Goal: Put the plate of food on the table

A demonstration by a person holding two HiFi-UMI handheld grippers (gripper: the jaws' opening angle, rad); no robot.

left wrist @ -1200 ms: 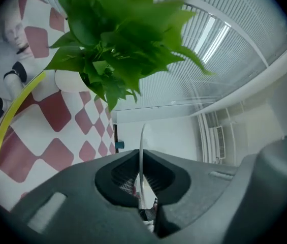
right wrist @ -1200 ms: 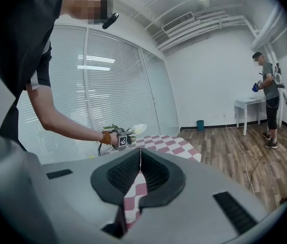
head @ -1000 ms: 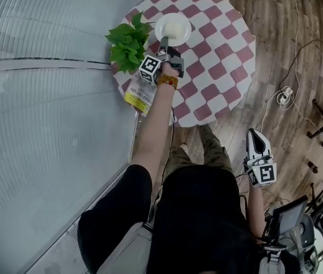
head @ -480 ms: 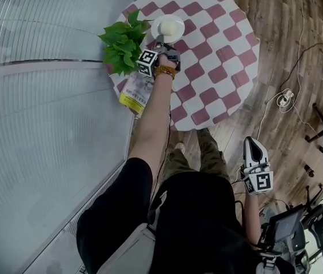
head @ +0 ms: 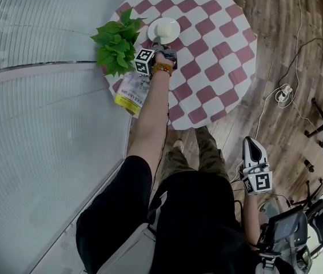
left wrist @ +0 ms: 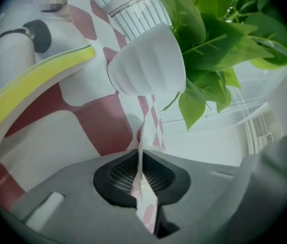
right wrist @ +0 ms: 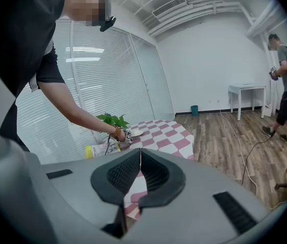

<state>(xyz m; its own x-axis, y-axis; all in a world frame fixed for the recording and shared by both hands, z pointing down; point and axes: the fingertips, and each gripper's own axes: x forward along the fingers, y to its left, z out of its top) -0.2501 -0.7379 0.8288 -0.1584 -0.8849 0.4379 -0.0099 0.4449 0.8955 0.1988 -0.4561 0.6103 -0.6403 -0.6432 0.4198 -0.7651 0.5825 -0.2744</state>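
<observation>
The left gripper (head: 159, 43) has its 2 jaws clamped on the rim of the plate of food (head: 167, 28). The plate is right beside the plant (head: 115, 47), low on the checked table (head: 218, 56), but I cannot tell if it sits flat yet. If the jaws let go while it is tipped or not quite down, the plate could drop and the food could slide off. It could also bump the plant's white pot (left wrist: 146, 60), which is very near. The head view shows the whole plate from above. The left gripper view shows only its thin edge in the jaws, and the pot close by. The right gripper (head: 254, 147) hangs far from the plant, jaws together, holding nothing.
</observation>
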